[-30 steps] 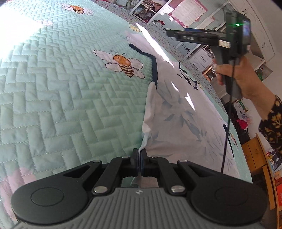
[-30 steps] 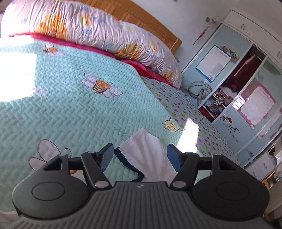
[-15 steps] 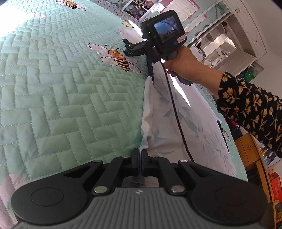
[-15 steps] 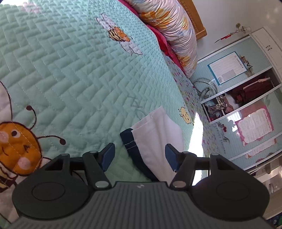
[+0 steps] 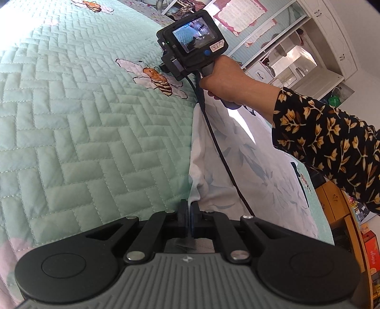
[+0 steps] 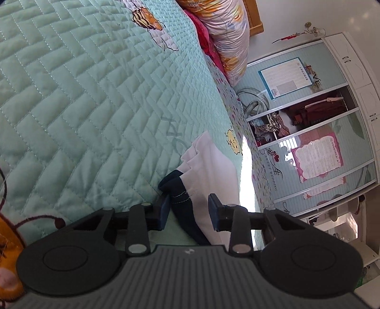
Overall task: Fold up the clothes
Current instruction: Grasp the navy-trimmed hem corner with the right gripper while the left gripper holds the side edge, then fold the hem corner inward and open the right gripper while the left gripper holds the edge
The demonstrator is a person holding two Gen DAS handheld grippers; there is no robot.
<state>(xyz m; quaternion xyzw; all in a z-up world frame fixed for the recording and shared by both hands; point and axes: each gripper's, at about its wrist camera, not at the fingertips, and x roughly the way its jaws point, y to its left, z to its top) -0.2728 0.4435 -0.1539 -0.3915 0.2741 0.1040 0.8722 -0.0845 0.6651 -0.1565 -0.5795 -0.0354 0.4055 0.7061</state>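
I keep my left gripper (image 5: pixel 189 214) clamped on the garment (image 5: pixel 249 171) edge as an anchor; at two o'clock, my right gripper (image 6: pixel 188 210) fingers are closing around its dark-trimmed sleeve (image 6: pixel 180 190), not yet pinching.

My bed (image 6: pixel 83 95) wears a mint quilted cover with bee prints (image 5: pixel 156 79). Rolled floral duvet (image 6: pixel 228 35) against wooden headboard (image 6: pixel 255 16). White wardrobe (image 6: pixel 351 66), pale blue sliding doors, pink poster (image 6: pixel 317 159). Sun patch on bed edge (image 6: pixel 245 180). Wooden cabinet (image 5: pixel 337 206) at right.

Quilted matt cloth bedspread (image 5: pixel 95 133); thin smooth cloth garment (image 5: pixel 256 171); matt plastic gripper (image 6: pixel 188 212).
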